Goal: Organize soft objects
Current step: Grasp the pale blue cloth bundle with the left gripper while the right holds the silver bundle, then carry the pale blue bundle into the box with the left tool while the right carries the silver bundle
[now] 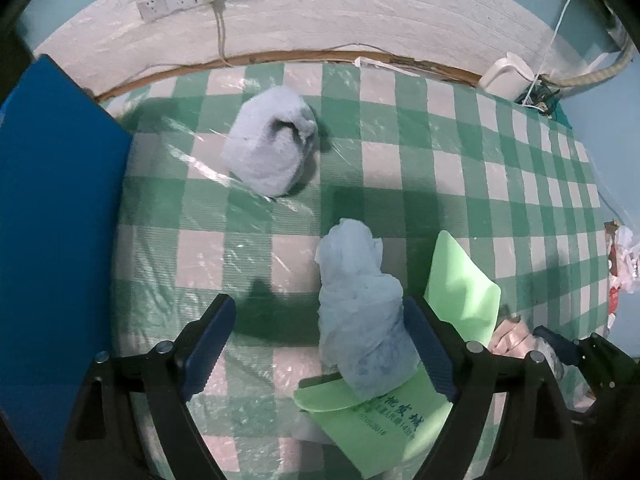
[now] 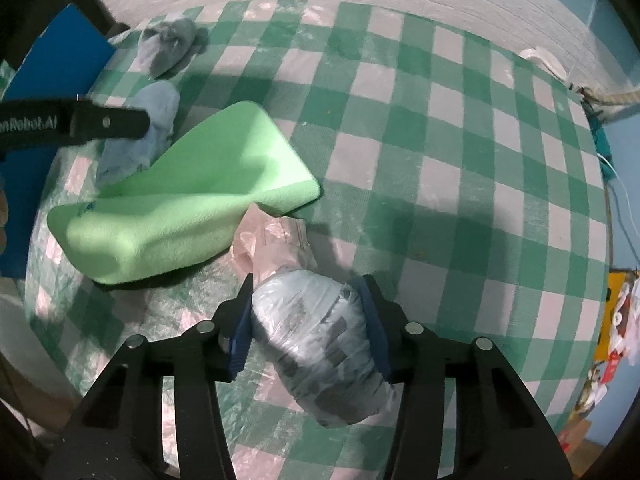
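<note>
Now my right gripper clamps the plastic-wrapped bundle while my left gripper, jaws wide, straddles the blue cloth, so closing comes next.

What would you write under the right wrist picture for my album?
Right gripper jaws hug a plastic-wrapped bundle beside a green foam pad on the checked tablecloth.

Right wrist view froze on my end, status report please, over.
Right gripper shut on plastic-wrapped bundle. Left gripper open beside blue cloth. Green foam pad lies between them.
</note>
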The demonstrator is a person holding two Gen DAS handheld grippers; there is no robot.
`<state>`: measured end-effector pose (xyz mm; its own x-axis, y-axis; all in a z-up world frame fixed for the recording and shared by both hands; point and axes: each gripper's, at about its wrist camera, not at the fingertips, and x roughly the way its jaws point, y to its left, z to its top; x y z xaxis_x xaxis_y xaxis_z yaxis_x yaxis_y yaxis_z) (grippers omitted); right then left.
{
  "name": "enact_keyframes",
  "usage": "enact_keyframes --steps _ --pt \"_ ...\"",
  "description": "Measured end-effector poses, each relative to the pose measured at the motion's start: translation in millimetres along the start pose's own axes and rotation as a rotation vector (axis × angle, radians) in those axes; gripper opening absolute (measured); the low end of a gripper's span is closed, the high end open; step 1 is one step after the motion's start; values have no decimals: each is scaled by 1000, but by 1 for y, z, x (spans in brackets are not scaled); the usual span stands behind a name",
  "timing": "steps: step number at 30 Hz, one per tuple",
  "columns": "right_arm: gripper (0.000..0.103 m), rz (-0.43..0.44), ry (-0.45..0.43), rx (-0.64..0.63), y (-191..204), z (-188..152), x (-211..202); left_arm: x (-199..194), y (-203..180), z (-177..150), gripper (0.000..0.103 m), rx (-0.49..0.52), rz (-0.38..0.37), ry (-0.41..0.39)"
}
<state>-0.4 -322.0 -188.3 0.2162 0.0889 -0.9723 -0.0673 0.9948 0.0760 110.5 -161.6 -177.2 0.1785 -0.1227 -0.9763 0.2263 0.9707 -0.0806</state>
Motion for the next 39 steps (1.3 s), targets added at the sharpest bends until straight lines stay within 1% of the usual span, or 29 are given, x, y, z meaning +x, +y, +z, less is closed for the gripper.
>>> enact_keyframes --steps 3,4,5,7,8,11,14,16,26,30,34,39 --pt "48 -1 -16 30 -3 3 -4 6 0 -1 86 -21 -31 15" --pt "48 3 -25 37 -5 4 -8 7 0 -2 79 -21 -42 17" --pt "48 7 -34 42 -6 4 -11 7 -2 -3 74 -16 -46 16" --pt "48 10 -51 51 -7 4 -16 9 -6 -4 50 5 -43 23" --pt "48 14 -58 54 -8 4 -19 11 -9 -4 47 18 -38 30" --pt "48 25 -79 67 -10 5 -28 8 -14 -8 45 42 -28 10" --pt "48 31 -94 74 -9 4 -35 3 -13 -11 44 49 -25 -2" --pt "48 32 -102 76 -6 7 -39 -3 -12 -12 43 49 -15 -24" --pt "48 48 -142 77 6 13 -57 -36 9 -23 42 50 42 -89" --pt "48 59 -167 67 15 17 -69 -49 15 -28 42 44 40 -109" --pt "48 66 -190 54 24 20 -80 -63 19 -33 42 52 60 -131" --pt "48 76 -207 43 35 25 -89 -80 27 -41 42 44 63 -154"
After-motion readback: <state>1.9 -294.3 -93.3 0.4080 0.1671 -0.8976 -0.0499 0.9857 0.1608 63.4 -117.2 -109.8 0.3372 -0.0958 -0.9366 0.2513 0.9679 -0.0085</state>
